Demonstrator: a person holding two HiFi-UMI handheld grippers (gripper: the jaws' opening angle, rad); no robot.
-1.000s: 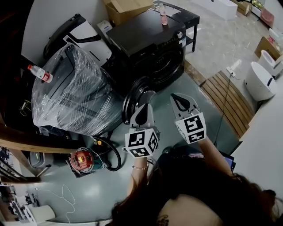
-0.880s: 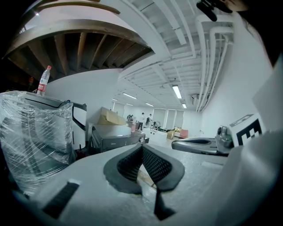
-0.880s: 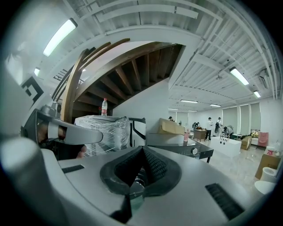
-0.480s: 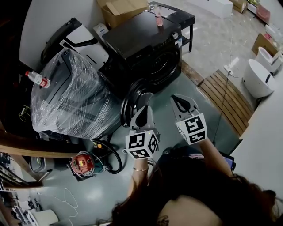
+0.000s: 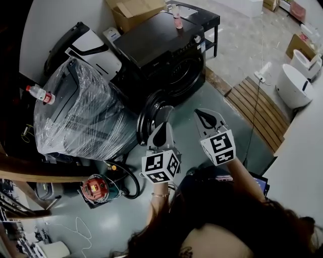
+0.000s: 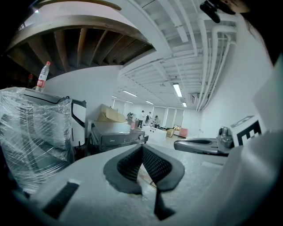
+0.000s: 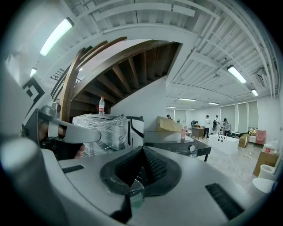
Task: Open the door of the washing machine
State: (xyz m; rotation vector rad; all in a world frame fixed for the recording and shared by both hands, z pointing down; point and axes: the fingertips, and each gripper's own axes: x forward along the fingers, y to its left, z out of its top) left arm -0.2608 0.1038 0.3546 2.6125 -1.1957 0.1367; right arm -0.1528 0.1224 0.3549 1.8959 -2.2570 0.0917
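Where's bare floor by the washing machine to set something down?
Free: the green floor between the washing machine front and the wooden slats. Crowded: left of the open door, by the wrapped appliance, hose and red tool.

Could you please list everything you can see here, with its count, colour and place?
washing machine: one, black, top centre
door: one, black, round, open at the machine's front
pink bottle: one, on the machine's top
box: one, brown, behind the machine
wrapped appliance: one, dark under clear film, left of the machine
water bottle: one, clear with a red label, on the wrapped appliance
red tool: one, on the floor, lower left
slatted platform: one, wooden, right
left gripper: grey, shut, empty, by the door
right gripper: grey, shut, empty, beside the left one
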